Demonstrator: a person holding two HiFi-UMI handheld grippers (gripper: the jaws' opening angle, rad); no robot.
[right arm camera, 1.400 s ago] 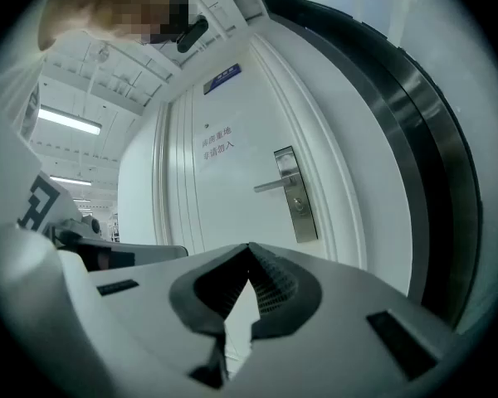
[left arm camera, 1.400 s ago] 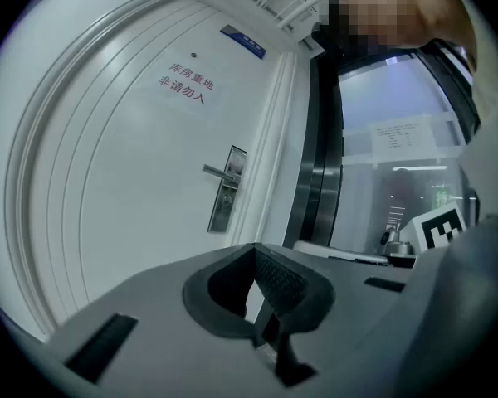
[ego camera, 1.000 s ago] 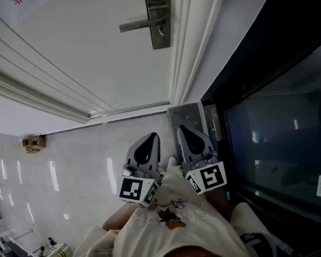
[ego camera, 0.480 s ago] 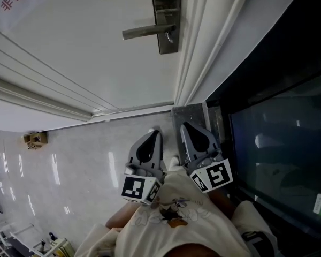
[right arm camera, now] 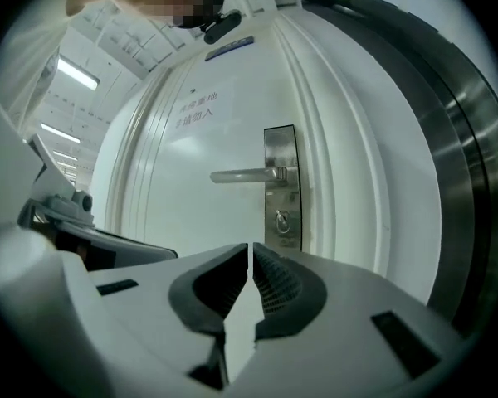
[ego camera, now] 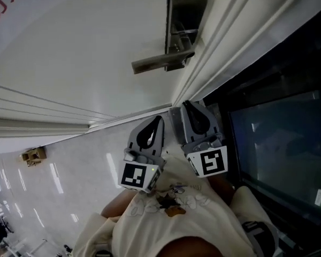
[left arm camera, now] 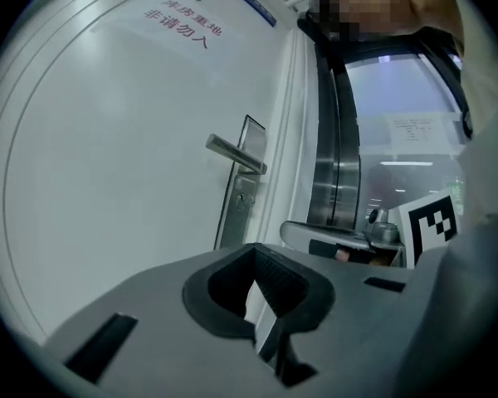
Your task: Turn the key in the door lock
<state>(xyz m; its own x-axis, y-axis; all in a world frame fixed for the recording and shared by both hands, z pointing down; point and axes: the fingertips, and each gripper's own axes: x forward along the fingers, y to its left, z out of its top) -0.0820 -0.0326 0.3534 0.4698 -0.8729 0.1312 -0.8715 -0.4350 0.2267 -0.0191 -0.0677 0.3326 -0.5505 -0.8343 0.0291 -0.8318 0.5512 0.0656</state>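
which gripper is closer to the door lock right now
Right. The right gripper faces the door lock straight on, short of it; the left gripper is alongside, further left and slightly back. Neither touches it.

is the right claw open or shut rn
Shut: in the right gripper view the right claw has its tips together, with nothing between them.

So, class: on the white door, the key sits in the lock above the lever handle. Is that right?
No. The key sits below the lever handle, not above it, on the same metal plate of the white door. The right gripper view shows this.
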